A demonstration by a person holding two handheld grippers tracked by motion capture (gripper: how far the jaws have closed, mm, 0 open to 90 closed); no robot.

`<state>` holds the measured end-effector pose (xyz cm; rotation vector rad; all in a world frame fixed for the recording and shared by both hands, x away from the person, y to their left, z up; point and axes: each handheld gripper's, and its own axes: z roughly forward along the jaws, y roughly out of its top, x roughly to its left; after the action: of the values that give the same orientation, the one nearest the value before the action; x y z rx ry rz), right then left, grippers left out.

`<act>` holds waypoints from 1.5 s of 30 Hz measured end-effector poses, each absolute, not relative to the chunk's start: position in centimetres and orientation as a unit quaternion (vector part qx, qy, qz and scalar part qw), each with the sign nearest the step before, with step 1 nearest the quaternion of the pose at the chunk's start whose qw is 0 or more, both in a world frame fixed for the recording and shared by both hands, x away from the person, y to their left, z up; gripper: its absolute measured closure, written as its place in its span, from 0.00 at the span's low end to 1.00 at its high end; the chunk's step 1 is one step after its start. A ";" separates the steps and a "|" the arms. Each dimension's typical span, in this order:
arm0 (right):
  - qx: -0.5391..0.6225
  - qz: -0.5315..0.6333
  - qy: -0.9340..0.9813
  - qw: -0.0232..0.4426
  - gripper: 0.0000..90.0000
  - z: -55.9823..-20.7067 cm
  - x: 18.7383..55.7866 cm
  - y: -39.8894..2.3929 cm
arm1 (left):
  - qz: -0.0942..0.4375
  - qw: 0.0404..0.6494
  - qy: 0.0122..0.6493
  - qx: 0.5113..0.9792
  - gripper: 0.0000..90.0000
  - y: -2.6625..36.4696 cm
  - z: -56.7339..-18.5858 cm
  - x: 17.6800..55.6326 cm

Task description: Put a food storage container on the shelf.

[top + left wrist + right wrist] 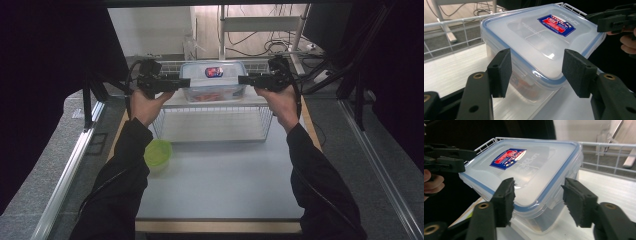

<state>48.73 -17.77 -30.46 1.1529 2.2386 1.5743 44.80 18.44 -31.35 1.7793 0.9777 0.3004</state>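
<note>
A clear lidded food container [212, 80] is seen on a white wire shelf [215, 122] over the grey table [220, 180]; both grippers' jaws are held open beside its ends, the left gripper [536, 71] and right gripper [537, 201] pressing nothing. Cables lie on the floor behind.

I count one clear plastic container [212, 82] with a blue-sealed lid, and one red and blue label [214, 72] on that lid. I count one white wire rack [215, 122] on the surface [220, 185] and one green bowl [158, 154] beside it. I have two tongs, the left tongs [181, 82] and the right tongs [245, 80], one to each of the person's two hands.
</note>
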 end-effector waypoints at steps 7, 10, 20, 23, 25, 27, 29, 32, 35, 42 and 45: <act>0.349 0.540 0.756 0.125 0.61 -29.8 46.5 -18.6 | 0.172 0.531 0.375 0.740 0.48 18.5 -30.8 41.7; 0.331 0.537 0.762 0.145 0.74 -29.7 45.2 -18.7 | 0.185 0.535 0.362 0.741 0.60 18.4 -31.0 40.2; 0.301 0.501 0.794 0.167 0.99 -32.2 44.0 -16.7 | 0.168 0.489 0.359 0.777 0.94 15.4 -33.6 41.0; 0.301 0.500 0.796 0.163 1.00 -32.7 44.5 -16.2 | 0.179 0.476 0.365 0.780 0.94 14.9 -34.0 41.6; 0.306 0.499 0.794 0.161 1.00 -32.9 44.9 -15.9 | 0.177 0.476 0.372 0.777 0.94 14.8 -34.3 42.1; 0.308 0.501 0.793 0.162 1.00 -33.0 45.0 -15.8 | 0.177 0.475 0.375 0.776 0.93 14.9 -34.3 42.3; 0.310 0.499 0.793 0.164 1.00 -33.1 45.2 -15.5 | 0.175 0.475 0.379 0.775 0.93 15.0 -34.4 42.7; 0.313 0.493 0.794 0.171 1.00 -33.2 45.6 -15.2 | 0.170 0.478 0.383 0.772 0.93 15.1 -34.5 43.0; 0.317 0.492 0.792 0.172 1.00 -33.3 45.8 -15.1 | 0.170 0.471 0.391 0.772 0.92 15.2 -34.7 43.3; 0.331 0.497 0.783 0.174 0.99 -33.7 46.8 -15.4 | 0.168 0.473 0.392 0.771 0.93 15.1 -35.5 44.0; 0.328 0.491 0.787 0.180 0.98 -33.7 46.7 -15.3 | 0.174 0.469 0.386 0.775 0.91 14.8 -35.6 43.9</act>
<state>46.66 -15.27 -33.67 0.9262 2.2244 1.3875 43.90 14.79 -35.56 1.8987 0.9474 0.4275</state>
